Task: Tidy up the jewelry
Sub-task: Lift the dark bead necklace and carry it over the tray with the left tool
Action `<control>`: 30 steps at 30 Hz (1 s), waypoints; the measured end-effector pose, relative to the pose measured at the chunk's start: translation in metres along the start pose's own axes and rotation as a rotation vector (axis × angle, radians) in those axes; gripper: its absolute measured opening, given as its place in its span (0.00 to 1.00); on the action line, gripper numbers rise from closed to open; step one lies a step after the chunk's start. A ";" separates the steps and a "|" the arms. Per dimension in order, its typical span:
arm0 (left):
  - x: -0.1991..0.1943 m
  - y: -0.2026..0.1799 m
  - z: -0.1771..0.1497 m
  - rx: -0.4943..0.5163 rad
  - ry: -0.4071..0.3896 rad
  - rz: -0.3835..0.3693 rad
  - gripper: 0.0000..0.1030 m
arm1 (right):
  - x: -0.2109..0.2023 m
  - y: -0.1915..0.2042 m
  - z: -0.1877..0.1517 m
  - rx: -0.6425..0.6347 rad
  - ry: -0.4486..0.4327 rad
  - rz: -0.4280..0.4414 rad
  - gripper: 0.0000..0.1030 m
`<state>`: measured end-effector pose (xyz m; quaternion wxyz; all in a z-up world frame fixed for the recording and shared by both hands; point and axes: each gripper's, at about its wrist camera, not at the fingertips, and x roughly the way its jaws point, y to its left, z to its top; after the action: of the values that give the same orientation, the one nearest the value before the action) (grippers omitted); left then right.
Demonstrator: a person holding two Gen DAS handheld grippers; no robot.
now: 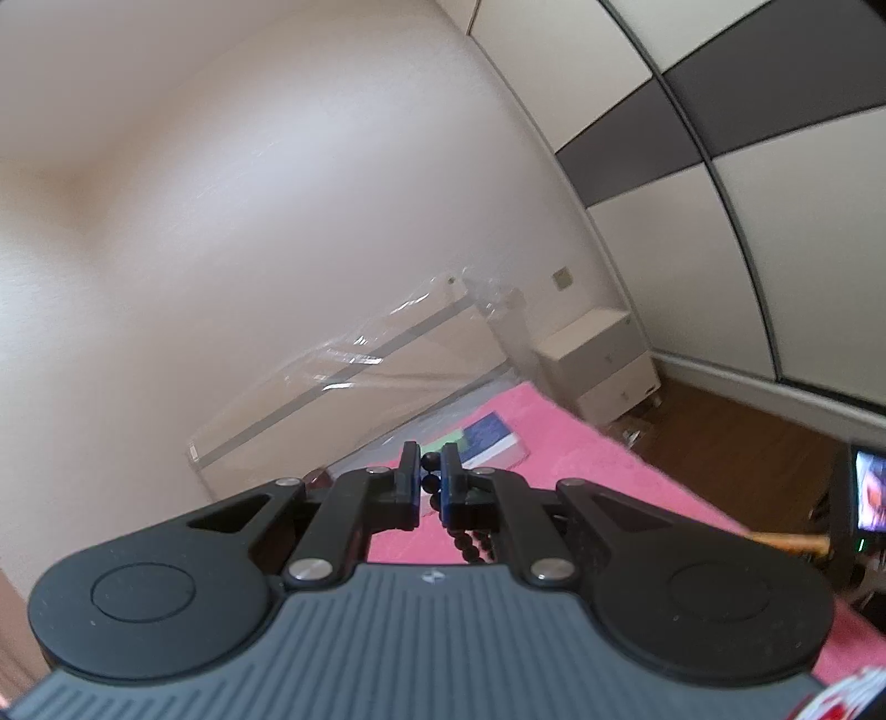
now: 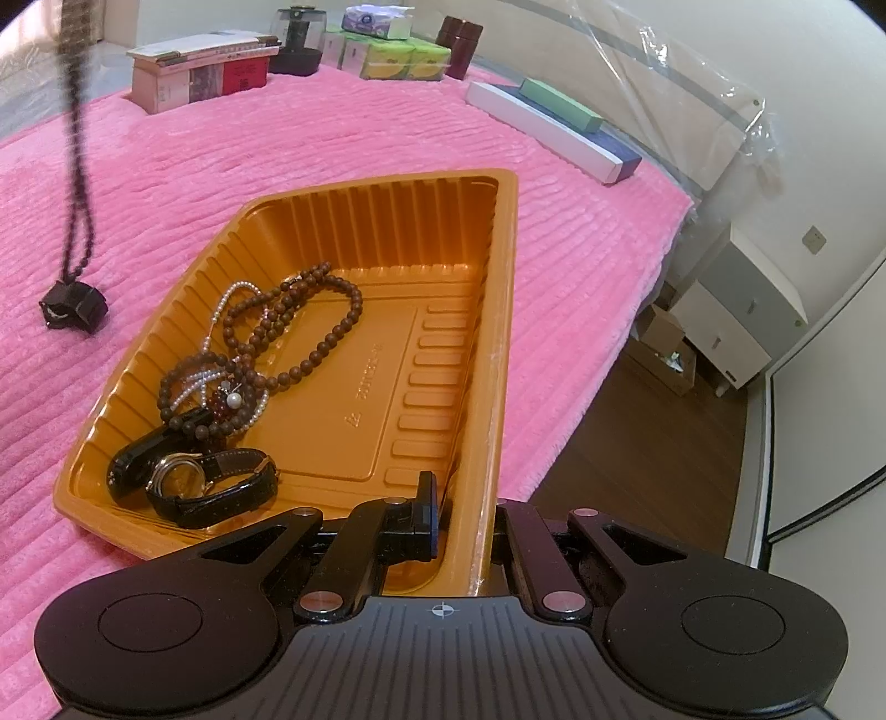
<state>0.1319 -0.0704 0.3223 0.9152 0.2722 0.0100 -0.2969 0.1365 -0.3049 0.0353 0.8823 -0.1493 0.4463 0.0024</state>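
Observation:
My left gripper (image 1: pixel 431 476) is shut on a black bead necklace (image 1: pixel 429 481), held high above the pink bed. The same necklace hangs at the left of the right wrist view (image 2: pixel 77 166), its dark pendant (image 2: pixel 73 306) touching the pink blanket. My right gripper (image 2: pixel 465 509) is shut on the near right wall of an orange plastic tray (image 2: pixel 487 343). The tray holds a brown bead necklace (image 2: pixel 310 327), a pearl strand (image 2: pixel 221 310), a watch with a dark strap (image 2: pixel 205 482) and a black oval item (image 2: pixel 138 459).
Boxes, a jar and tissue packs (image 2: pixel 387 50) line the bed's far edge, with long flat boxes (image 2: pixel 554 127) at the right. A plastic-wrapped headboard (image 2: pixel 692 111) and a white nightstand (image 2: pixel 742 321) stand past the bed. Wood floor lies at the right.

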 end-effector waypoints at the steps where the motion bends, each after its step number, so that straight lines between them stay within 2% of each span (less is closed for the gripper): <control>1: 0.003 -0.002 0.004 -0.002 -0.009 -0.007 0.06 | 0.000 0.000 0.000 0.001 0.000 0.000 0.04; 5: 0.016 -0.013 0.017 -0.011 -0.029 -0.043 0.06 | 0.001 0.001 -0.001 0.001 -0.002 0.001 0.04; 8: 0.029 -0.026 0.018 -0.012 -0.010 -0.086 0.06 | 0.000 0.000 -0.002 0.002 -0.004 0.004 0.04; 23: 0.109 -0.106 -0.040 0.041 0.254 -0.323 0.06 | 0.001 -0.002 -0.003 0.006 -0.004 0.011 0.04; 30: 0.131 -0.135 -0.062 0.045 0.319 -0.385 0.06 | 0.001 -0.002 -0.003 0.007 -0.002 0.011 0.04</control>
<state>0.1747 -0.2004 0.1793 0.8223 0.3290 0.1994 -0.4193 0.1351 -0.3078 0.0328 0.8831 -0.1439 0.4464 0.0060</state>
